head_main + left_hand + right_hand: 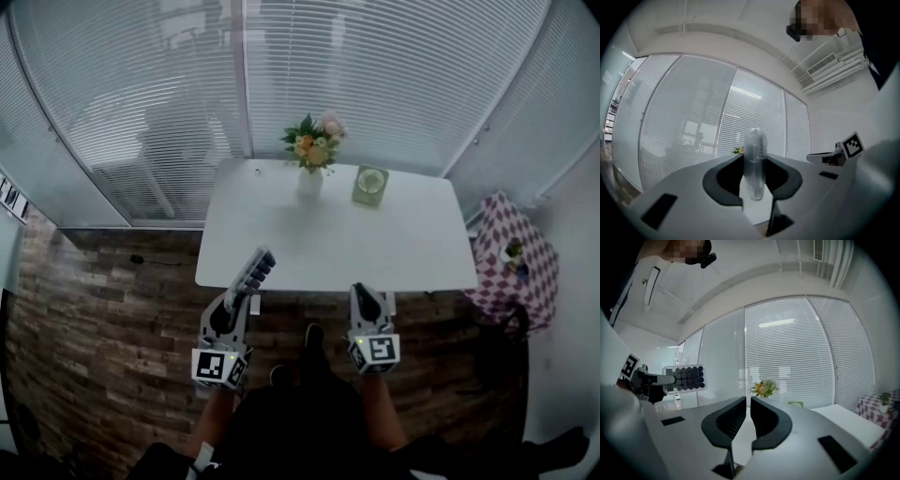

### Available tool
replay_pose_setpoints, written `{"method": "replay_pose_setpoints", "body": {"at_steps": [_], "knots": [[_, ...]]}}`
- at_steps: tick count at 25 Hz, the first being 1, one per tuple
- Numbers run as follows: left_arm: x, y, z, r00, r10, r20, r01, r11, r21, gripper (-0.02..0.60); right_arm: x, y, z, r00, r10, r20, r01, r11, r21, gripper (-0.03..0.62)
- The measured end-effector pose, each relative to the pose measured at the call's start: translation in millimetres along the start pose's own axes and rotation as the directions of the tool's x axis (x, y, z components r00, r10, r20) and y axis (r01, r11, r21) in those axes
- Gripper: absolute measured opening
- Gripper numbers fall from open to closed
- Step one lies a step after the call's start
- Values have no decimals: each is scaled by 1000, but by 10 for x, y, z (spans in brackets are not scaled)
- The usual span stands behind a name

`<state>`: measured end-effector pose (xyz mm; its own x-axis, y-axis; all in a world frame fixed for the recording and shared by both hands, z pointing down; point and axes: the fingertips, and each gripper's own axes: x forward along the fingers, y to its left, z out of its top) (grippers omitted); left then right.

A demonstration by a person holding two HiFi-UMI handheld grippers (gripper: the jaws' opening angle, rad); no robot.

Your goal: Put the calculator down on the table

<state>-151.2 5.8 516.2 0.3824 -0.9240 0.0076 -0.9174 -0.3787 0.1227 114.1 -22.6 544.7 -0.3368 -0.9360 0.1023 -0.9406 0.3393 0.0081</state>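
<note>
The left tongs (239,302) are clamped on the lower end of the calculator (256,272). It is held in the air, and in the left gripper view it stands edge-on between the pads. From the head view its upper end overlaps the near edge of the white worktop (412,244), and it is not resting on it. The right gripper view shows its dark keys, but their legends are too small to read. The right tongs (366,298) hold nothing, with their jaws drawn together to a thin slit.

Toward the far side of the worktop a white vase (309,182) holds a bunch of orange, pink and green flowers (315,142). Just beside it stands a small green object (370,185), too small to identify. Off to the right, a side table with a checked cloth (525,272) carries a small potted plant (512,251). Slatted blinds (375,75) close off the back.
</note>
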Motion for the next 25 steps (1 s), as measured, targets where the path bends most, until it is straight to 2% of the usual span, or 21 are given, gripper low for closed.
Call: {"method": "replay_pose_setpoints", "body": {"at_steps": [7,10,17,19,25], "knots": [[518,197,-5,999,35,-4,-35,999,-11,100,586,-165,38,999,44,-1,-44,999,-26,9],[736,223,36,999,40,7,-40,999,-6,100,815,-244,125,996,82,34,-81,996,-22,9],[1217,294,174,998,65,27,-64,998,-12,100,1304,-521,223,995,96,21,-96,995,-10,9],[1325,290,208,997,74,30,-73,997,-5,100,1412,-582,237,995,99,3,-98,995,-8,9],[1564,251,237,994,111,26,-112,993,34,100,1663,-685,332,984,177,-14,-177,984,-32,9]]}}
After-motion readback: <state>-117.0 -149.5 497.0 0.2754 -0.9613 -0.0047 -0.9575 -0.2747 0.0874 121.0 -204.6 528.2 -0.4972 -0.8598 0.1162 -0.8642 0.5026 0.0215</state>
